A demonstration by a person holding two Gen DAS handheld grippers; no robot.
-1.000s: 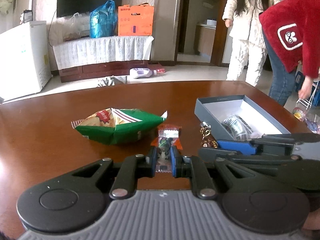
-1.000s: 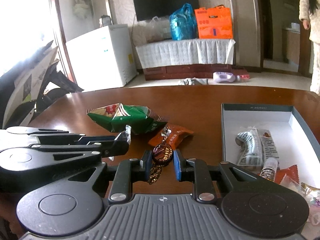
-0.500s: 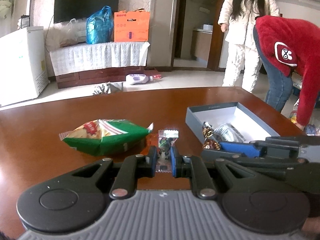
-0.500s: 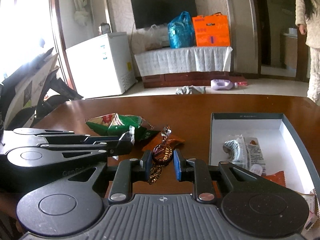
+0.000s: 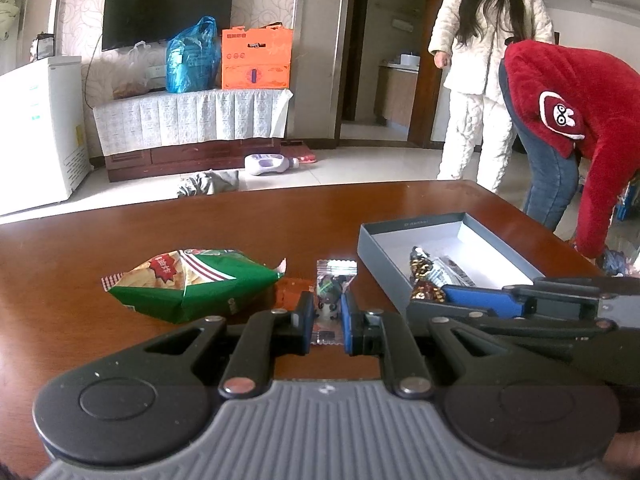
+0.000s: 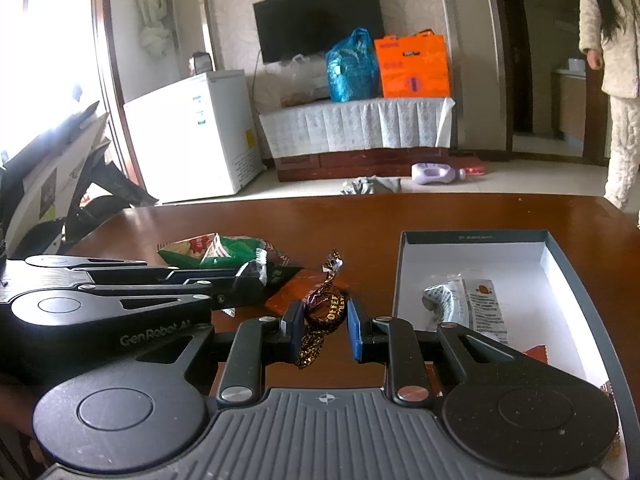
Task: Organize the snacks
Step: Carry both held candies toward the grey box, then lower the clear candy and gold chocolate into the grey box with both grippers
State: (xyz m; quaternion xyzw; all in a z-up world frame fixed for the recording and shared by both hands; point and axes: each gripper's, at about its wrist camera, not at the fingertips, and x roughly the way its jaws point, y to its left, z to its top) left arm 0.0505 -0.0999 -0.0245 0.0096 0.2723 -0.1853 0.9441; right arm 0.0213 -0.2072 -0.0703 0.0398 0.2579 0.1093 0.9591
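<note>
**Both candies gripped, hardly any change in the last second**

Almost nothing new to report against the pictures of a second ago. Left claw [image 5: 327, 312] fully together as before, clamped on the clear candy sachet [image 5: 335, 280], with the sachet's upper end sticking out above the pads. Right claw [image 6: 324, 320] only a little apart, same as before, clamped on the brown toffee [image 6: 326, 308], with one twisted foil tail up and the other hanging down between the fingers. No opening and no closing on either side.

Only a small drift of the views: the grey box [image 6: 472, 236] now slightly closer to the middle of the right picture, the green chips bag [image 5: 188, 284] slightly lower in the left one. Too little to call a real move of the hands.

Still lying on the desk [image 5: 80, 264]: the chips bag and, just beside it, an orange packet [image 5: 290, 292]. Already inside the box: a white striped packet [image 6: 444, 300] and some other snacks near the right edge.

For the task, probably this: picking done for two pieces, dropping not yet done. Toffee near the left wall of the box, so likely first to go in; sachet further from it, beside the chips bag. Afterwards, two items left on the desk.
</note>
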